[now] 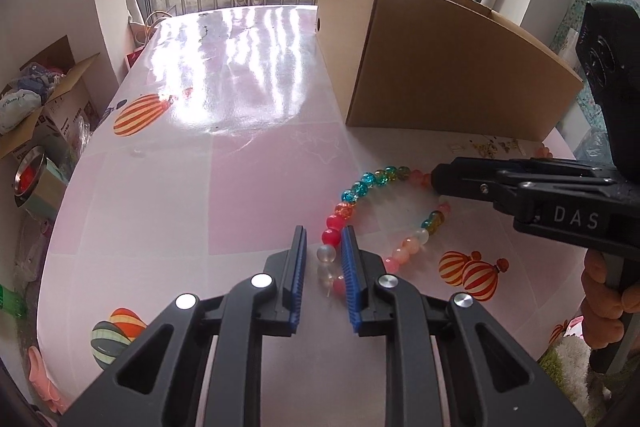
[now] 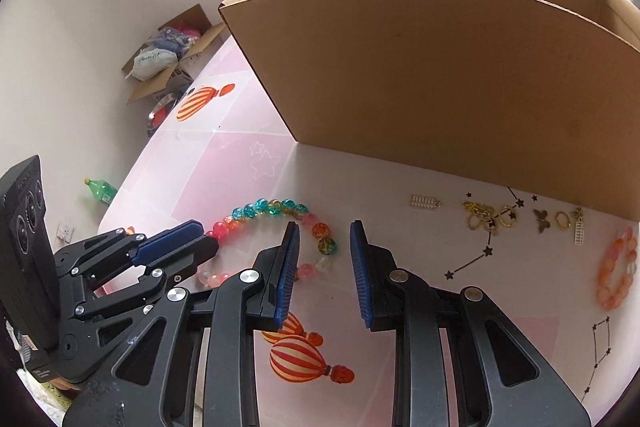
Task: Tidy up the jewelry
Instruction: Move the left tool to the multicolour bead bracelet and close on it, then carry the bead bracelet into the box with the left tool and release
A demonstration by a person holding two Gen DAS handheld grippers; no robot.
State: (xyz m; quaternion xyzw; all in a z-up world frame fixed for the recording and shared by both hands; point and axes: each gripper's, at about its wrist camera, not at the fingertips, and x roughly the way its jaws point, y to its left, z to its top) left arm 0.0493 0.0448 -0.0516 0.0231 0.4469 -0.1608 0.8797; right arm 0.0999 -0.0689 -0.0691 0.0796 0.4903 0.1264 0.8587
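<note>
Left wrist view: a big brown box stands far on the pink bench. The bead necklace lies near it. The left gripper has its fingers clamped on the beads. The right gripper has its fingers apart, over a bead.

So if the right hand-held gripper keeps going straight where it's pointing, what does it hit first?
Probably the bare tabletop just right of the multicoloured bead bracelet; nothing sits between the right hand-held gripper fingers. Depth is unclear.
</note>
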